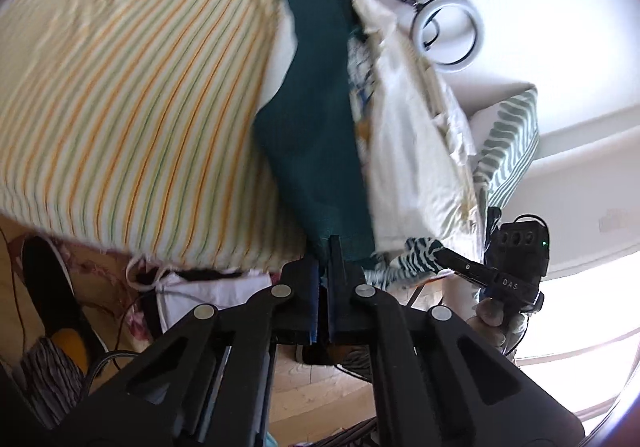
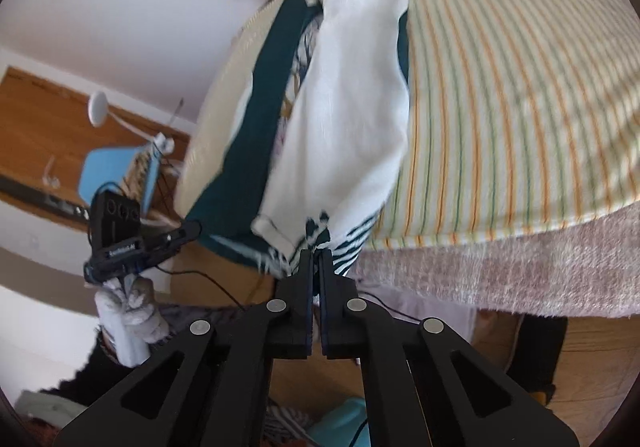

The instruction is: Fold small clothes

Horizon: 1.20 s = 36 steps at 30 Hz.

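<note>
Bed with striped sheet (image 2: 520, 95) lay beyond both tools. Left hand-held gripper (image 1: 325, 247) was clamped on the teal edge of a small garment (image 1: 316, 135); right hand-held gripper (image 2: 316, 259) pinched its zebra-patterned hem, the white-and-teal cloth stretched ahead over the bed edge.
</note>
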Each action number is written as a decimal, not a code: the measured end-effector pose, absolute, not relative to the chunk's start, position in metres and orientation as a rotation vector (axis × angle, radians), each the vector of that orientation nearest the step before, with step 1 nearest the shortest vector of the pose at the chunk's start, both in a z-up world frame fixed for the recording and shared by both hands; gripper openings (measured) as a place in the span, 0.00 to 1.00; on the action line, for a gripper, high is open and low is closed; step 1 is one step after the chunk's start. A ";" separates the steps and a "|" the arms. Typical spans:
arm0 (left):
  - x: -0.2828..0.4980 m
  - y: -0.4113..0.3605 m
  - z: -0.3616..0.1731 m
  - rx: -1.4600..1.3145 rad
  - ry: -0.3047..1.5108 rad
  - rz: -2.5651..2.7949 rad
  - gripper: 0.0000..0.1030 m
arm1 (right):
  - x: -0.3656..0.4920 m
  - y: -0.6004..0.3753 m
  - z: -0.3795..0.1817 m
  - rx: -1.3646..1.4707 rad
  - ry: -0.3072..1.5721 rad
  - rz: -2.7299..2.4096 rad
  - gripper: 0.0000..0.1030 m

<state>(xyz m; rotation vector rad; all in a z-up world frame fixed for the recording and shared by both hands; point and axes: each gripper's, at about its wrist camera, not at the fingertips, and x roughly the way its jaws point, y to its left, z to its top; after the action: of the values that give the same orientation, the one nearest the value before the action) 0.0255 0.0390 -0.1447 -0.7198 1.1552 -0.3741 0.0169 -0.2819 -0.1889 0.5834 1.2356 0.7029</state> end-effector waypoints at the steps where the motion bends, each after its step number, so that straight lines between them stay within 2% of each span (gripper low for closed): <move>1: 0.030 0.040 -0.140 -0.721 1.146 -0.376 0.01 | 0.021 -0.285 -0.187 0.604 1.225 0.700 0.01; 13: 0.124 0.042 -0.114 -0.675 1.093 -0.330 0.00 | 0.091 -0.280 -0.154 0.521 1.122 0.630 0.01; 23: 0.213 0.043 -0.133 -0.601 1.091 -0.228 0.00 | 0.184 -0.283 -0.178 0.542 1.114 0.540 0.01; 29: 0.241 0.050 -0.148 -0.598 1.077 -0.182 0.00 | 0.208 -0.291 -0.194 0.546 1.133 0.504 0.05; 36: 0.231 0.047 -0.133 -0.442 1.052 -0.207 0.03 | 0.193 -0.308 -0.186 0.472 1.121 0.507 0.10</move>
<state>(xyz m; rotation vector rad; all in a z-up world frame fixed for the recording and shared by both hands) 0.2305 0.0467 -0.1329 -0.4422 1.0521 -0.2072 0.1928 -0.3078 -0.1856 0.4722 1.1213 0.5066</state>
